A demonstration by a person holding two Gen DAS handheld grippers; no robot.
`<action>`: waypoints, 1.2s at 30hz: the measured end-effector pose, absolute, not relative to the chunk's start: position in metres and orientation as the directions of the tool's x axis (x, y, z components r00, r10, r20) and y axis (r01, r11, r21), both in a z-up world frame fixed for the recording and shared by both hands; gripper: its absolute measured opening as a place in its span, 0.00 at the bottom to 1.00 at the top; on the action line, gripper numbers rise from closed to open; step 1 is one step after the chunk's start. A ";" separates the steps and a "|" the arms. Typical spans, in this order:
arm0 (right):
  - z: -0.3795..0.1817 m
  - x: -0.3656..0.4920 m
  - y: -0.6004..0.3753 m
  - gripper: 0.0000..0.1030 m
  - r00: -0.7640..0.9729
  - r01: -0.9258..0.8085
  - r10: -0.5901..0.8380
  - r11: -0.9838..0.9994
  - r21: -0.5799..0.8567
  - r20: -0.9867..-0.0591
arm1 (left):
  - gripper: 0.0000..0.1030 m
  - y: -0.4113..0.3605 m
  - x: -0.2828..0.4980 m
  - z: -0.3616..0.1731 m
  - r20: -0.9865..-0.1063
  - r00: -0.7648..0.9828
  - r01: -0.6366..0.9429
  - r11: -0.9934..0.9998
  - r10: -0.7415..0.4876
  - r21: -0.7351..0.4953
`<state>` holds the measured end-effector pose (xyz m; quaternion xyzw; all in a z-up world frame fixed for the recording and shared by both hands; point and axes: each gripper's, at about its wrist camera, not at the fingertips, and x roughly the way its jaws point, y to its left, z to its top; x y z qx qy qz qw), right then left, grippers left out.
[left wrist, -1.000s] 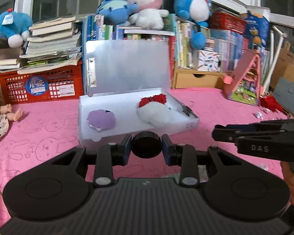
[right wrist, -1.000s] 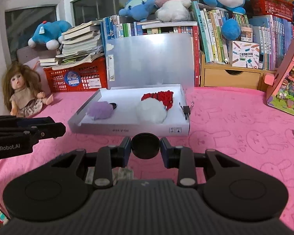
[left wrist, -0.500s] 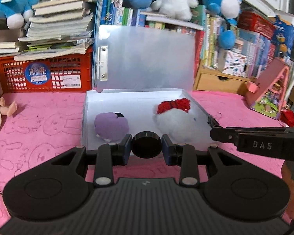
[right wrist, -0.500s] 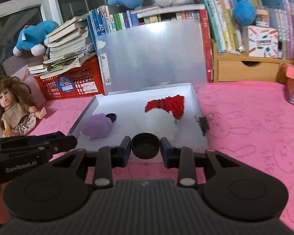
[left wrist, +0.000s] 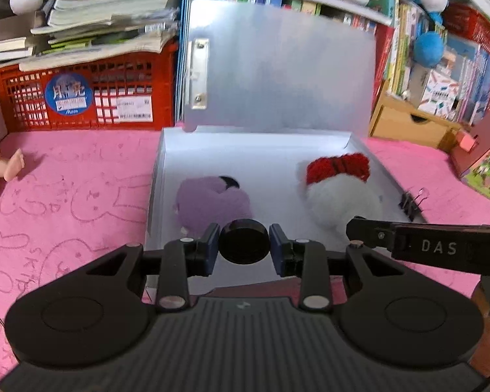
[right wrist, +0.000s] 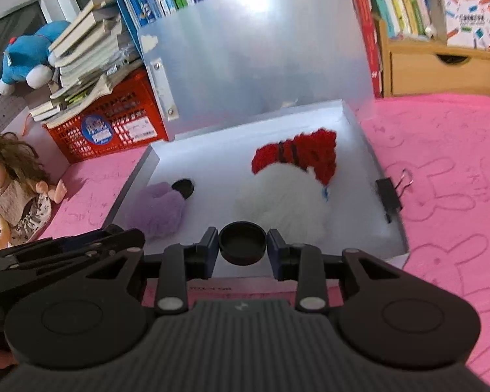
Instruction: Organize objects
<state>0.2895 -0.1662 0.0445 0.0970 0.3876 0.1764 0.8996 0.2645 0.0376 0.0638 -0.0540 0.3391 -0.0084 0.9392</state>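
In the left wrist view we look down along our left gripper [left wrist: 244, 247] into an open white box [left wrist: 166, 150] that lies on a pink cloth [left wrist: 75, 176]. Its grey lid [left wrist: 277, 65] stands upright at the far side. Inside the box, a purple plush toy [left wrist: 209, 204] sits at the left and a white plush toy with a red top [left wrist: 339, 189] at the right, the two apart. A black round piece sits between the two blue pads of our gripper, and the fingertips themselves do not show, so we cannot tell whether the jaws are apart or together. The right gripper [left wrist: 354, 230] reaches in from the right, its tip just in front of the white toy; its jaws look closed with nothing between them. A black binder clip [left wrist: 410, 204] is on the box's right wall. Behind the box stand a red crate [left wrist: 81, 98] under stacked books, and a wooden drawer [left wrist: 405, 124] to the right.

In the right wrist view we see the same box [right wrist: 369, 150] from the other side of centre. The white toy [right wrist: 284, 196] lies right in front of our right gripper [right wrist: 242, 243], the purple toy [right wrist: 160, 210] at the left with a small black cap [right wrist: 183, 187] touching its far edge. Here too the fingertips stay hidden, so this view alone cannot tell their state. The left gripper [right wrist: 135, 236] comes in from the left, its tip just beside the purple toy, jaws near together and empty. The clip [right wrist: 388, 194] sits on the right wall. A doll [right wrist: 13, 183] sits on the cloth at the far left.
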 end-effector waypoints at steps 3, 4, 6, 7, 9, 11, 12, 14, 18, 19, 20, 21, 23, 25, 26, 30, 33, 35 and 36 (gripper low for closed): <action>0.037 0.294 -0.164 0.36 0.623 -0.238 0.390 0.920 0.310 -0.679 | 0.37 0.038 0.268 0.056 -0.651 0.757 -0.023 0.995 -0.049 -0.102; 0.035 0.296 -0.164 0.36 0.621 -0.233 0.382 0.924 0.304 -0.684 | 0.37 0.039 0.270 0.054 -0.655 0.754 -0.027 0.995 -0.045 -0.100; 0.032 0.299 -0.163 0.36 0.618 -0.228 0.372 0.928 0.295 -0.692 | 0.37 0.041 0.274 0.050 -0.664 0.747 -0.034 0.994 -0.042 -0.101; 0.030 0.300 -0.163 0.36 0.618 -0.226 0.367 0.930 0.290 -0.695 | 0.37 0.041 0.276 0.049 -0.668 0.743 -0.036 0.994 -0.043 -0.104; 0.029 0.303 -0.162 0.36 0.622 -0.221 0.353 0.935 0.276 -0.699 | 0.37 0.043 0.281 0.044 -0.679 0.733 -0.047 0.993 -0.036 -0.104; 0.028 0.305 -0.162 0.36 0.628 -0.213 0.336 0.942 0.261 -0.701 | 0.37 0.046 0.286 0.041 -0.689 0.725 -0.063 0.993 -0.021 -0.096; 0.027 0.307 -0.162 0.36 0.630 -0.209 0.331 0.944 0.256 -0.703 | 0.37 0.047 0.290 0.039 -0.695 0.719 -0.071 0.993 -0.014 -0.094; 0.026 0.310 -0.161 0.36 0.632 -0.200 0.319 0.948 0.249 -0.707 | 0.37 0.050 0.295 0.037 -0.704 0.710 -0.088 0.992 -0.005 -0.095; 0.024 0.318 -0.161 0.36 0.635 -0.192 0.306 0.952 0.239 -0.709 | 0.37 0.055 0.306 0.034 -0.714 0.700 -0.105 0.989 -0.002 -0.106; 0.024 0.320 -0.161 0.36 0.637 -0.191 0.301 0.954 0.232 -0.710 | 0.37 0.055 0.307 0.034 -0.712 0.702 -0.106 0.989 0.004 -0.099; 0.025 0.321 -0.160 0.36 0.640 -0.192 0.293 0.956 0.221 -0.710 | 0.37 0.055 0.309 0.033 -0.711 0.703 -0.107 0.990 0.009 -0.092; 0.025 0.322 -0.159 0.36 0.644 -0.193 0.286 0.958 0.211 -0.710 | 0.37 0.055 0.311 0.033 -0.711 0.703 -0.108 0.990 0.013 -0.089; 0.026 0.325 -0.158 0.36 0.650 -0.188 0.272 0.962 0.197 -0.709 | 0.37 0.056 0.316 0.033 -0.712 0.702 -0.113 0.990 0.016 -0.089; 0.026 0.329 -0.159 0.36 0.654 -0.174 0.260 0.966 0.193 -0.711 | 0.37 0.057 0.321 0.033 -0.711 0.703 -0.117 0.989 0.022 -0.085; 0.026 0.331 -0.159 0.36 0.655 -0.165 0.253 0.967 0.192 -0.712 | 0.37 0.057 0.323 0.032 -0.710 0.704 -0.118 0.990 0.025 -0.081; 0.026 0.336 -0.162 0.36 0.663 -0.145 0.233 0.972 0.183 -0.711 | 0.37 0.061 0.330 0.031 -0.707 0.706 -0.125 0.989 0.036 -0.075; 0.025 0.340 -0.162 0.36 0.661 -0.137 0.217 0.976 0.169 -0.718 | 0.37 0.062 0.335 0.030 -0.705 0.707 -0.133 0.989 0.046 -0.069; 0.025 0.343 -0.161 0.36 0.663 -0.133 0.200 0.980 0.150 -0.721 | 0.37 0.063 0.339 0.030 -0.703 0.709 -0.136 0.989 0.054 -0.061; 0.025 0.345 -0.160 0.36 0.664 -0.131 0.195 0.981 0.145 -0.722 | 0.37 0.063 0.340 0.030 -0.702 0.710 -0.137 0.989 0.057 -0.059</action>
